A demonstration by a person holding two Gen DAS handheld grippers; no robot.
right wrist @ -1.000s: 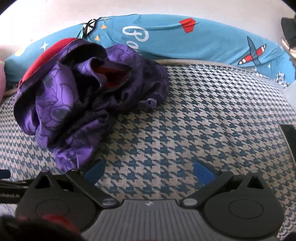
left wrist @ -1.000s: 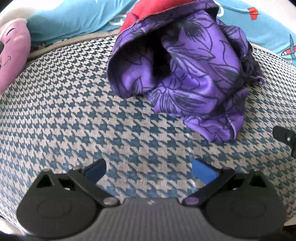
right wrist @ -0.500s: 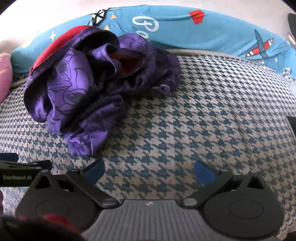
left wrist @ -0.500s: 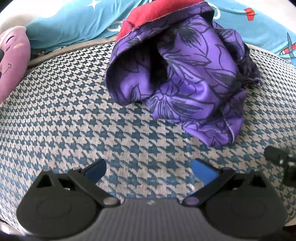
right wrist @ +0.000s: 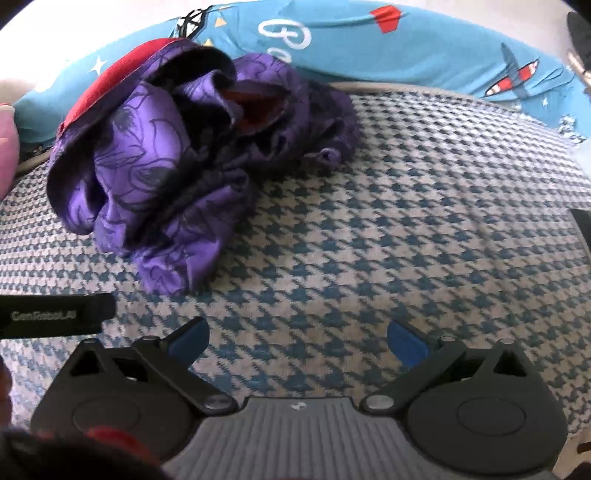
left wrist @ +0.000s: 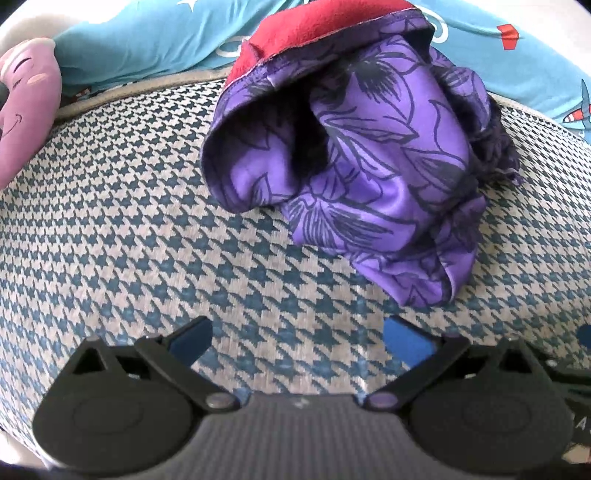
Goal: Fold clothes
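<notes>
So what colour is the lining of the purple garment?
Red lining, clearest in the left wrist view.

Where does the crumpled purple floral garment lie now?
The crumpled purple floral garment lies on the houndstooth cushion, by the blue printed fabric: upper right in left view, upper left in right.

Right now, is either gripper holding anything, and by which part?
Nothing is held. The left gripper and right gripper are open, short of the crumpled purple garment.

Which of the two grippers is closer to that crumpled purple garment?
Left, slightly. The left gripper faces the purple garment ahead; from the right gripper it lies ahead, off leftward.
</notes>
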